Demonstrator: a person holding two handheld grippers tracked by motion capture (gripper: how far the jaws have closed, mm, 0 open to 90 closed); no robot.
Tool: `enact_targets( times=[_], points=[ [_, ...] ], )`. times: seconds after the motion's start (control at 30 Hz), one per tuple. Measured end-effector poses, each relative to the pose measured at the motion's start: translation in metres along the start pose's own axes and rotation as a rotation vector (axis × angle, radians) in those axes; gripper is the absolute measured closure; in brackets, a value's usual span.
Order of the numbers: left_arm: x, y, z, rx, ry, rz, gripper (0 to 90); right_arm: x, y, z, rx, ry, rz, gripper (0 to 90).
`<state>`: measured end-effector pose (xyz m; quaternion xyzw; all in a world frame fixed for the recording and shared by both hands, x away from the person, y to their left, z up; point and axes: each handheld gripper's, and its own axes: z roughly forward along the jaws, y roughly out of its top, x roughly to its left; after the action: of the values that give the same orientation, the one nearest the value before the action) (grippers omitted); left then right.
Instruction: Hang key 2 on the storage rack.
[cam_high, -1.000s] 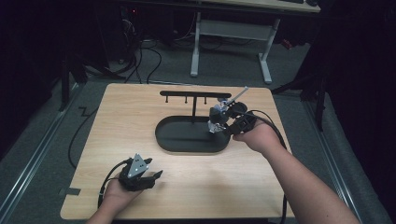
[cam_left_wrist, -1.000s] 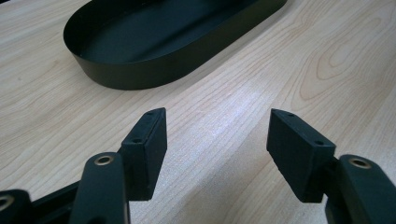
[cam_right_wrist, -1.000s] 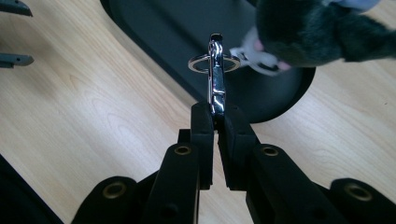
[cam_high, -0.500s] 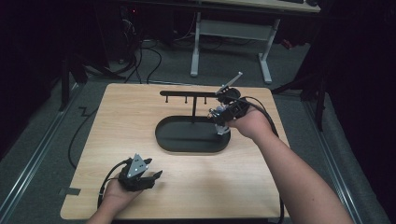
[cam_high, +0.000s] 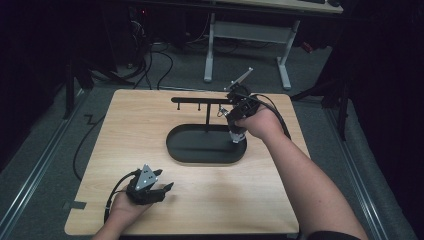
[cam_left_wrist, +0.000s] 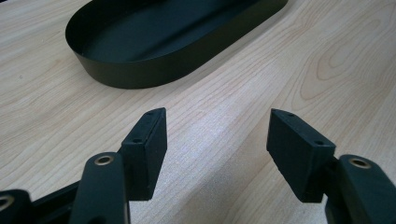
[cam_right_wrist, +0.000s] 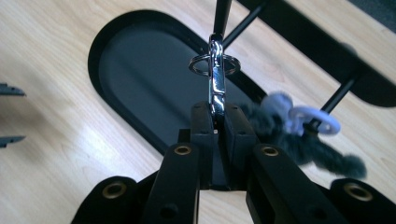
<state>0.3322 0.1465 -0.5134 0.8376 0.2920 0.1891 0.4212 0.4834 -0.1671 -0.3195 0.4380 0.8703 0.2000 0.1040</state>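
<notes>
The right tool (cam_right_wrist: 218, 112) is squeezed tight on a shiny metal clip (cam_right_wrist: 215, 81). The clip is long and thin. In the right gripper view it sticks straight out from the jaws, with its far end pointing up at a thin black peg (cam_right_wrist: 222, 16) of the rack. A small metal ring (cam_right_wrist: 215, 64) goes around the clip near that far end. A fuzzy grey toy (cam_right_wrist: 299, 140) with a pale ring (cam_right_wrist: 314, 119) hangs just to the right of the jaws. It looks blurry, so it is hard to tell just what it is.

From the high view, the right tool (cam_high: 236, 131) is over the right end of the black oval tray (cam_high: 205, 155), close under the black rack (cam_high: 202, 101). The rack has a long bar that runs left to right, with short pegs hanging down from it. One post holds the bar up from the tray. The pegs and the post stand close around the clip.

The left tool (cam_high: 165, 189) rests on the desk (cam_high: 135, 130) at the near left, well apart from the tray. Its jaws are spread wide with nothing between them. In the left gripper view they point toward the near wall of the tray (cam_left_wrist: 140, 77), with bare wood in between.

Past the far edge of the desk are dark cables (cam_high: 160, 60) on the floor and the white legs of another table (cam_high: 250, 45).
</notes>
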Motion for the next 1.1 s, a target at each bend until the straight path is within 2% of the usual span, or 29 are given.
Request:
enact_targets(
  times=[0.03,0.17,0.47,0.77,1.1],
  points=[
    [0.0,0.0,0.0,0.0,-0.001,0.0,38.9,-0.001,0.001,0.001,-0.007,-0.007,-0.014,85.2],
    [0.0,0.0,0.0,-0.001,0.0,0.0,38.9,-0.003,0.005,0.004,-0.009,-0.03,-0.001,85.1],
    [0.0,0.0,0.001,-0.003,0.0,0.005,38.9,-0.009,0.005,0.006,-0.023,-0.046,0.022,85.1],
    [-0.002,0.001,0.002,0.002,-0.005,0.013,39.0,-0.011,-0.012,0.019,-0.016,-0.011,0.06,84.3],
    [-0.003,0.0,0.003,0.008,-0.006,0.02,38.9,-0.014,-0.018,0.036,-0.005,0.008,0.086,80.6]
  ],
)
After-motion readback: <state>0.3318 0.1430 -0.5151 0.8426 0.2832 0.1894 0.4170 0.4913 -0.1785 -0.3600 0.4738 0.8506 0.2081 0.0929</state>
